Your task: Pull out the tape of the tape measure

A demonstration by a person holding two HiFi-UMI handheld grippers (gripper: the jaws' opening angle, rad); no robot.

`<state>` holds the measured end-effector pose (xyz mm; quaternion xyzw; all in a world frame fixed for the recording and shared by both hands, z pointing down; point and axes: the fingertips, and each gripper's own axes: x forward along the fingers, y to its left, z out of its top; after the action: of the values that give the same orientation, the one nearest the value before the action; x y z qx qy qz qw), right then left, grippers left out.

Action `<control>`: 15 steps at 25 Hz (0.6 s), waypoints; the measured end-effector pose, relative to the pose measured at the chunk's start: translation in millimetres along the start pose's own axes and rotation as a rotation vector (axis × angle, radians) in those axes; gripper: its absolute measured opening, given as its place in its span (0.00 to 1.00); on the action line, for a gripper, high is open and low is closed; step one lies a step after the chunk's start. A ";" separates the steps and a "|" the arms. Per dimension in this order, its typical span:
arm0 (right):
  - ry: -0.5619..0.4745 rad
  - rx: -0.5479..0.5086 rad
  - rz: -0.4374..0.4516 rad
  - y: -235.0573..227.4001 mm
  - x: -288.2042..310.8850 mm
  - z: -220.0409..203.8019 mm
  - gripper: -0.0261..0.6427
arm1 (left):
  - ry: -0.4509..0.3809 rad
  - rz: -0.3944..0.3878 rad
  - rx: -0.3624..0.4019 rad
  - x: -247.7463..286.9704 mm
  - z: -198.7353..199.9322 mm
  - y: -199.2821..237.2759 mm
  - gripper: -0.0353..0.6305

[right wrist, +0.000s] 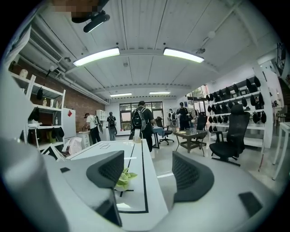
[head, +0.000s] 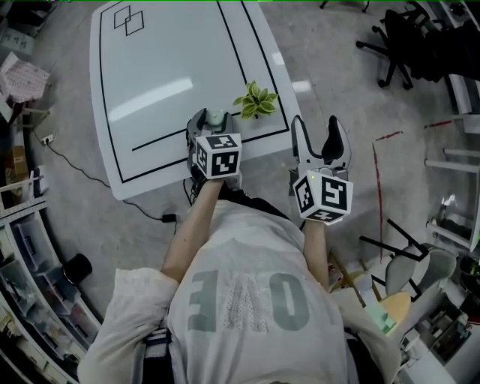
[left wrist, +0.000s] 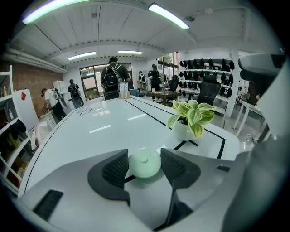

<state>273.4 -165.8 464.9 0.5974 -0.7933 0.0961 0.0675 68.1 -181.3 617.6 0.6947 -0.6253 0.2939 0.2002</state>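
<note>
**Item 1: tape measure** [left wrist: 144, 162]. Round, pale green casing with a small knob at the centre of its top face. It lies flat on the worktop [head: 165, 75], close to the edge nearest the person and over a black line marked on the surface.

**Item 2: left hand-held gripper** [head: 212, 120]. Tilted down onto the worktop and clenched on the tape measure, with one ribbed black pad against each side of the casing. A marker cube [head: 217, 155] sits on its back.

**Item 3: right hand-held gripper** [head: 317, 133]. Held off the worktop's near right corner, above the floor [head: 337, 67] and well apart from the tape measure. It is released, its jaws standing wide with nothing between them. Its own view looks along the worktop's right edge.

**Item 4: potted plant** [head: 256, 100]. Green-and-cream leaves in a white pot. It stands upright on the worktop, near the tape measure on its right side, and does not touch it.

**Item 5: worktop.** White and glossy, with rounded corners. A black border line runs round it, and two overlapping squares [head: 127, 20] are drawn at the far end.

**Item 6: surroundings.**
- A black office chair [head: 409, 37] stands on the grey floor to the right.
- A cable [head: 75, 169] trails on the floor to the left.
- Several people [left wrist: 112, 79] stand at the far end of the room, one of them with a backpack
</note>
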 end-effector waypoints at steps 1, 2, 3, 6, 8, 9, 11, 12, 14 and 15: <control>-0.002 0.004 -0.002 -1.4 0.2 0.8 0.52 | 0.001 -0.001 -0.002 0.0 -0.1 -0.1 0.42; -0.003 0.006 -0.004 -2.4 0.5 2.1 0.52 | 0.003 -0.004 -0.007 0.2 -0.1 0.0 0.42; -0.005 0.007 -0.005 -2.8 1.0 3.9 0.52 | 0.005 -0.008 -0.017 0.4 -0.1 0.5 0.42; -0.013 0.002 0.001 0.1 3.2 10.3 0.52 | -0.005 -0.014 -0.057 -2.8 4.1 6.5 0.42; -0.019 -0.006 0.016 6.2 5.6 13.9 0.52 | -0.042 0.003 -0.054 -10.5 13.7 16.8 0.42; -0.023 -0.011 0.028 10.6 8.6 16.0 0.52 | -0.072 0.015 -0.051 -15.2 22.0 24.3 0.42; -0.033 -0.022 0.059 23.2 18.4 22.1 0.52 | -0.148 0.043 -0.054 -27.0 44.1 44.6 0.42; -0.039 -0.028 0.077 31.1 23.3 26.0 0.52 | -0.190 0.060 -0.056 -35.1 56.1 56.7 0.42; -0.055 -0.042 0.110 48.2 30.7 35.8 0.52 | -0.275 0.104 -0.049 -56.5 79.3 82.5 0.42; -0.065 -0.049 0.126 57.9 34.2 42.2 0.52 | -0.317 0.130 -0.040 -68.9 90.5 96.7 0.42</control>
<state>208.6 -192.1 427.3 0.5472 -0.8333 0.0611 0.0502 -16.0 -201.4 495.9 0.6864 -0.6983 0.1804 0.0934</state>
